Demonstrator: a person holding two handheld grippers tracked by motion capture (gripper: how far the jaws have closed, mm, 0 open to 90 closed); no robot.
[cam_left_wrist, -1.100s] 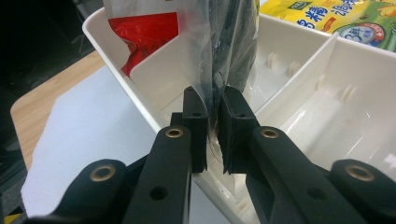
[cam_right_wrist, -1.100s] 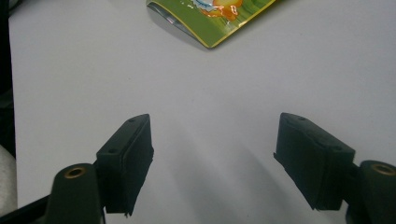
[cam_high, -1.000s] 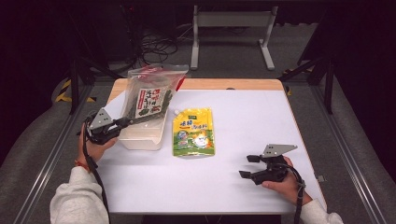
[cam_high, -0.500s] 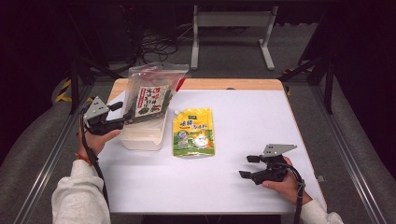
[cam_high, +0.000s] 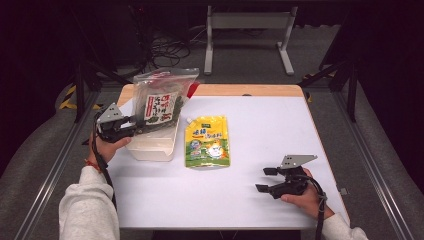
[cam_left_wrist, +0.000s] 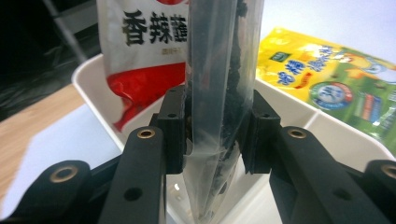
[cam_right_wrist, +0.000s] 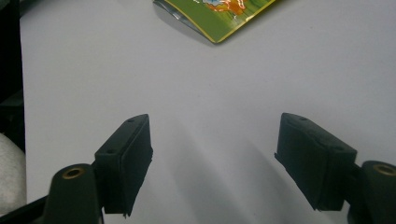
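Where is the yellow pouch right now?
In the high view, the yellow pouch lies flat on the white table, left of centre, right beside the white tub.

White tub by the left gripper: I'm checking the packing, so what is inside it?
The clear seaweed bag stands in the white tub, clamped by the left gripper. The bag hides the tub's floor.

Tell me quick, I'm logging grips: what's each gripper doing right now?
Left gripper: jaws have just been closing, now shut on the clear seaweed bag over the white tray.
Right gripper: open, holding nothing, above the bare table.
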